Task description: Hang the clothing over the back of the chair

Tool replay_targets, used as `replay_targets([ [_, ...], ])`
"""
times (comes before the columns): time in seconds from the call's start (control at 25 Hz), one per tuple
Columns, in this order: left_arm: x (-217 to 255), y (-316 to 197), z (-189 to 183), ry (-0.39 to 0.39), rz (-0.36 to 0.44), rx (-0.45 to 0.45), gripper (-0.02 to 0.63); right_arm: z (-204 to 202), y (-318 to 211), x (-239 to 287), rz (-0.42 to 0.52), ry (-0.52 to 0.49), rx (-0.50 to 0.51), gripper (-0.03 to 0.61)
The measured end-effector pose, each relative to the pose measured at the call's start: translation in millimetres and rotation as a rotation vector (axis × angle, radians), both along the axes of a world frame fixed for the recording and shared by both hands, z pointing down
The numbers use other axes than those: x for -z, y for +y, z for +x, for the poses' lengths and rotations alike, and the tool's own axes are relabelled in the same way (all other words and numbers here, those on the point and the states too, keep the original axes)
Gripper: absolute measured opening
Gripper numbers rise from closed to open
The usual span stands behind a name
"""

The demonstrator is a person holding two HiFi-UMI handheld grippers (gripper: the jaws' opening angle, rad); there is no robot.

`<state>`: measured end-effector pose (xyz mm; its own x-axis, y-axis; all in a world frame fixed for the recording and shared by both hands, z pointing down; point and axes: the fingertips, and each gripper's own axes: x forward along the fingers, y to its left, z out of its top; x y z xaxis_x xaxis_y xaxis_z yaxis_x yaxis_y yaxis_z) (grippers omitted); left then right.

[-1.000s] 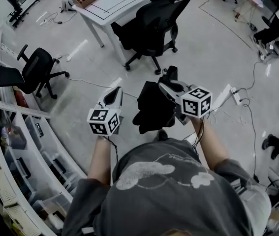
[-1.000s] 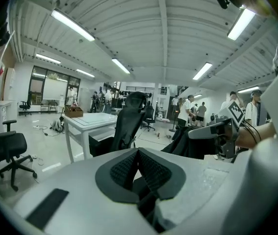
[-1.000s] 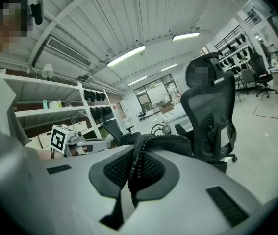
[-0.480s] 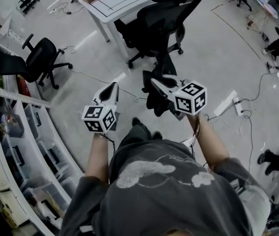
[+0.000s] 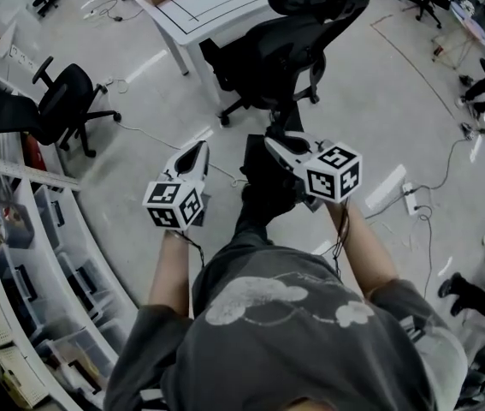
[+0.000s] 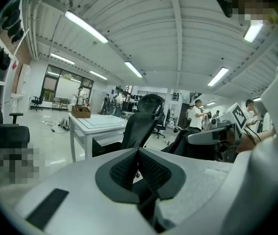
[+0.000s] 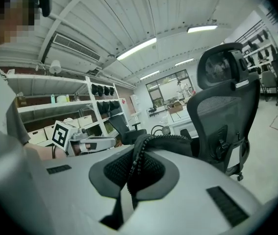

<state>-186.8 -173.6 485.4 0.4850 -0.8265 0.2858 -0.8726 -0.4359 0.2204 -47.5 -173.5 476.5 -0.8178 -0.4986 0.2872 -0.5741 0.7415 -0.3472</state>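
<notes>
right gripper (image 7: 133, 174) clenched on the zip edge (image 7: 139, 153) of a black jacket (image 7: 165, 142). the teeth run up between the pads. from the head view the jacket (image 5: 263, 182) hangs straight down from that grip, long axis vertical, clear of the floor (image 5: 370, 101) and just in front of our body. left gripper (image 6: 138, 166) is clenched on nothing, pads together, and sits beside the right one, apart from the cloth.

the target, a black mesh office chair (image 5: 286, 45) with headrest (image 7: 221, 66), stands on the floor near the corner of the white table (image 5: 216, 2). it is ahead of both grippers, and the jacket is not touching it.

key relation: the chair back lies forward of the right gripper and a little to its right, with the top edge running crosswise to our reach. we judge the right hand is the nearer and the loaded one, so it leads. the jacket has to go up and over that top edge, and the left gripper is free to catch the far side. hanging not yet done.
</notes>
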Motion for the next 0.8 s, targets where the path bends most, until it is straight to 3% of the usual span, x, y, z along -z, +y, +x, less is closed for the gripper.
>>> replay_targets([
  [0.28, 4, -83, -23, 0.029, 0.021, 0.043, 0.002, -62, -70, 0, -0.023, -0.013, 0.110, -0.002],
  [0.6, 34, -179, -76, 0.042, 0.085, 0.126, 0.002, -132, -161, 35, 0.030, -0.035, 0.243, -0.002],
  [0.8, 53, -235, -104, 0.060, 0.140, 0.160, 0.002, -167, -223, 53, 0.070, -0.038, 0.267, -0.002],
])
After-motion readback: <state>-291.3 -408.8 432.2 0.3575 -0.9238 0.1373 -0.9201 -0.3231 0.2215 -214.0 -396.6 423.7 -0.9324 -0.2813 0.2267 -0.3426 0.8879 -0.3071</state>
